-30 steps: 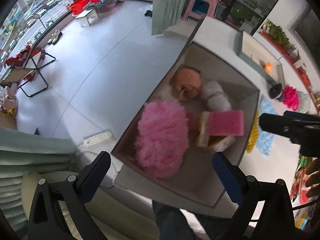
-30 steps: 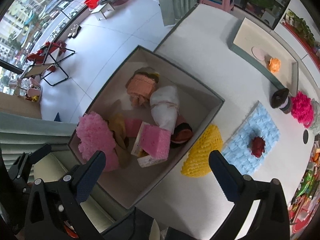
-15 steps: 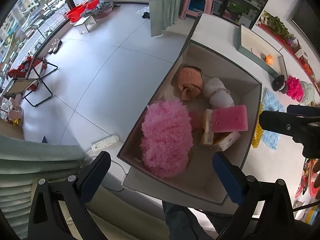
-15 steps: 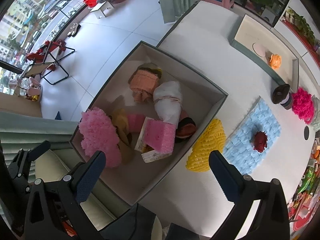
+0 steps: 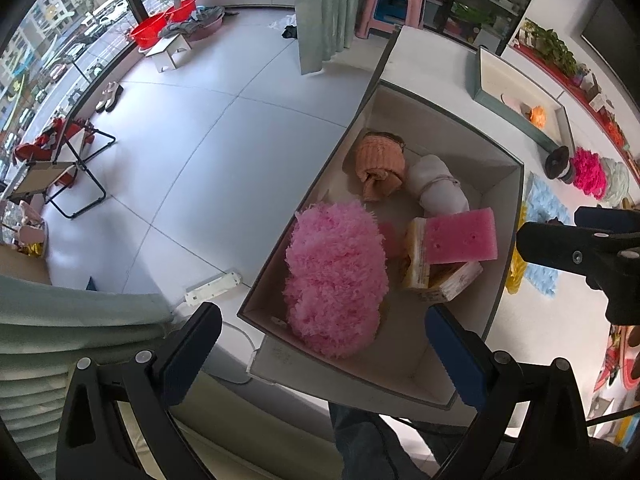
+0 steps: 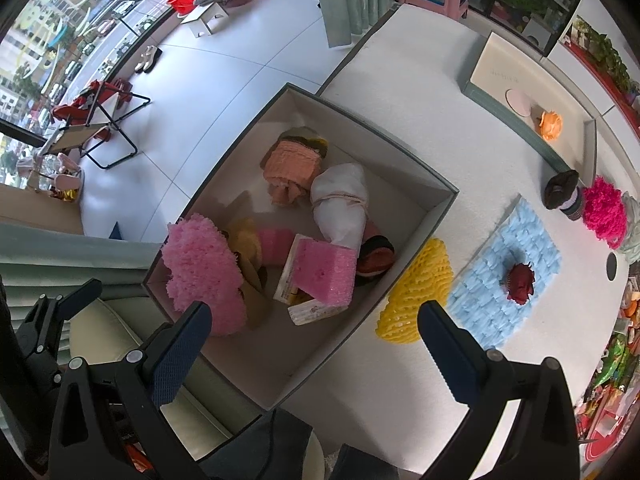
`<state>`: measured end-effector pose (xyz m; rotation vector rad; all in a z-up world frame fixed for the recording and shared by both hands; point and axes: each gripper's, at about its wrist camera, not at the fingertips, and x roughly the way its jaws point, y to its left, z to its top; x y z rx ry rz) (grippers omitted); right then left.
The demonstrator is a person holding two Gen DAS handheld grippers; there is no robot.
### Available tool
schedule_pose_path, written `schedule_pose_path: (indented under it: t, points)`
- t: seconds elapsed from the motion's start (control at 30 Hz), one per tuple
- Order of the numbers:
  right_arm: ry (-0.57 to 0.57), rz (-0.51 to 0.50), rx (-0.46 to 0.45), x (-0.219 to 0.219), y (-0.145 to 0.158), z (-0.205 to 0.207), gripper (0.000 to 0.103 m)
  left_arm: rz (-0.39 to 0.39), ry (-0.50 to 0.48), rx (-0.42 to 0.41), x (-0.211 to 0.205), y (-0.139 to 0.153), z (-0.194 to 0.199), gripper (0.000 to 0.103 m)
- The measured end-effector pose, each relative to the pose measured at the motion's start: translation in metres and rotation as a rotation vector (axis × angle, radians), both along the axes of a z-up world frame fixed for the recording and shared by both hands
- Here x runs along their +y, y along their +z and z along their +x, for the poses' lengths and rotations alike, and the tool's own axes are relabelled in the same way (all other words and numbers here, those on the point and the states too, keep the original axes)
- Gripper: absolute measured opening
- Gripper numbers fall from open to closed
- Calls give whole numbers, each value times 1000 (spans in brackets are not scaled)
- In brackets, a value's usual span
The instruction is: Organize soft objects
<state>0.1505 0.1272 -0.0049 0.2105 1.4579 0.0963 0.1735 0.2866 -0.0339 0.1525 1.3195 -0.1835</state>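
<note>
— Pink fluff was the nearest thing to my left tool (image 5: 322, 344), was it not?

— Yes. The pink fluffy ball (image 5: 336, 276) lay just ahead of it, between the two spread fingers as the left camera saw them, in the near corner of the grey box (image 5: 516, 200). My left tool was released, its jaws wide apart with nothing between them.

— And your right tool (image 6: 312, 340)?

— Released too, wide apart and holding nothing. It hung over the near edge of the same box. Ahead of it, inside the box, the pink sponge (image 6: 324, 272) leaned on a pale carton (image 6: 316, 312), touching it. Farther ahead lay the white tied bundle (image 6: 340, 204) and beyond that the peach knitted roll (image 6: 290, 168). A dark red and black roll (image 6: 374, 260) was tucked under the white bundle, against the box's right wall.

— What remained outside the box?

— Ahead and to the right of my right tool, on the white desk (image 6: 400, 80), the yellow mesh piece (image 6: 416, 292) lay touching the box's outer wall. Just beside it was the light blue mat (image 6: 532, 240), with a dark red ball (image 6: 520, 280) on top. Farther right, the magenta pompom (image 6: 604, 212) sat next to a dark rolled piece (image 6: 562, 192). Far ahead, a shallow tray (image 6: 492, 68) held a small orange piece (image 6: 550, 124) and a pale disc (image 6: 518, 100).

— Could you see one tool from the other?

— My right tool showed at the right edge of the left camera, over the desk.
</note>
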Motion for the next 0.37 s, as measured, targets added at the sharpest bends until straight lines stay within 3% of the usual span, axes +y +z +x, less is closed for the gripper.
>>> schedule_pose_path:
  t: [0.27,0.37]
  points:
    - [1,-2,1,2,1,0,103,-4,2,1,0,0,0,102]
    - [0,-1,1,2,1,0,103,-6,15,-39,3,4,-2,102]
